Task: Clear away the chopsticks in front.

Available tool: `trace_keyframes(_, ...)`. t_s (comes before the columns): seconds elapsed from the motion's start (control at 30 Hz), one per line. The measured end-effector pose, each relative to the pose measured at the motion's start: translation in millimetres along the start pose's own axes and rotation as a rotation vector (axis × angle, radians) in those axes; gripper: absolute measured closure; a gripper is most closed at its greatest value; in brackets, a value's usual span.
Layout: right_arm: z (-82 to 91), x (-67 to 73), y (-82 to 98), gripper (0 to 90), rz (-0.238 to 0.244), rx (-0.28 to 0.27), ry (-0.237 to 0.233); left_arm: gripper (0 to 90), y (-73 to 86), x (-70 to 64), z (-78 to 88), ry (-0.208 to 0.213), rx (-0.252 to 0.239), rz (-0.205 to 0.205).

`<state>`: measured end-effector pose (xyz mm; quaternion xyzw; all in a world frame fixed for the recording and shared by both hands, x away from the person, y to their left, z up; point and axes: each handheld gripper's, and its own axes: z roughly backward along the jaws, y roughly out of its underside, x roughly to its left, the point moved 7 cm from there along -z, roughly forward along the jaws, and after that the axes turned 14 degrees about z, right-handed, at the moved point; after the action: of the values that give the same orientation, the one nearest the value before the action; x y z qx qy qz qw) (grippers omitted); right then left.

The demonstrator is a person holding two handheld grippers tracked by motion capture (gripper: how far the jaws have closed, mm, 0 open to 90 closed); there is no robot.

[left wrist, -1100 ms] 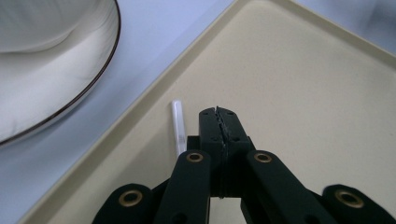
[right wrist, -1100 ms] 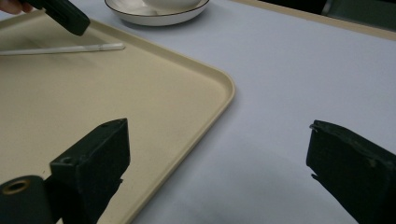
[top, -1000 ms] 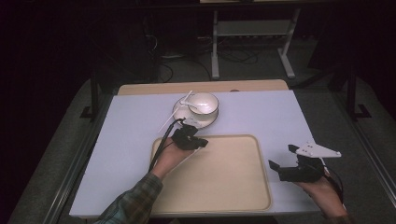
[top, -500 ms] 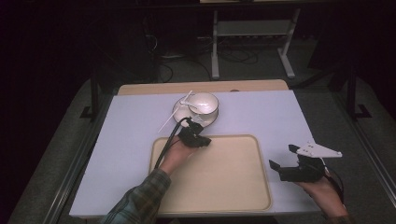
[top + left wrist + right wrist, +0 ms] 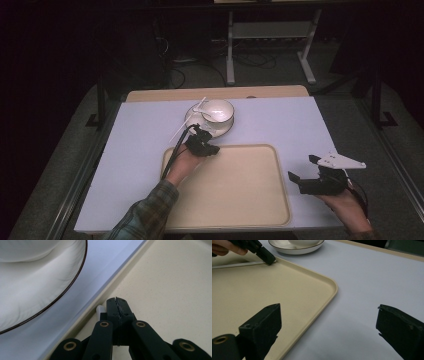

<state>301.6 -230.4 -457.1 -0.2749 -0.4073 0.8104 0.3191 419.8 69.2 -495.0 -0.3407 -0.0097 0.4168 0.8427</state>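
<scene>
Two grippers: L gripper [image 5: 117, 305] jaws pressed together at tray [image 5: 280, 210] far rim, nr saucer [image 5: 37, 290]; R gripper [image 5: 329, 332] jaws wide, nothing between, at tray's R edge over bare mat [image 5: 285, 120].

Saucer [image 5: 200, 129] (cup [image 5: 218, 109] on it) just behind tray [image 5: 280, 210].

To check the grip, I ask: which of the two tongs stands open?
The right tongs, beside the tray: their jaws stand wide apart, while the left tongs are shut.
</scene>
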Motion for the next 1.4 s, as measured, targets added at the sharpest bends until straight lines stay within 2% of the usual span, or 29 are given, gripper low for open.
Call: trace_keyframes(1.4,0.0,0.1,0.3,6.1,0.003,0.005,0.003,89.7,38.7,41.2,45.2,-0.064,-0.022,0.083)
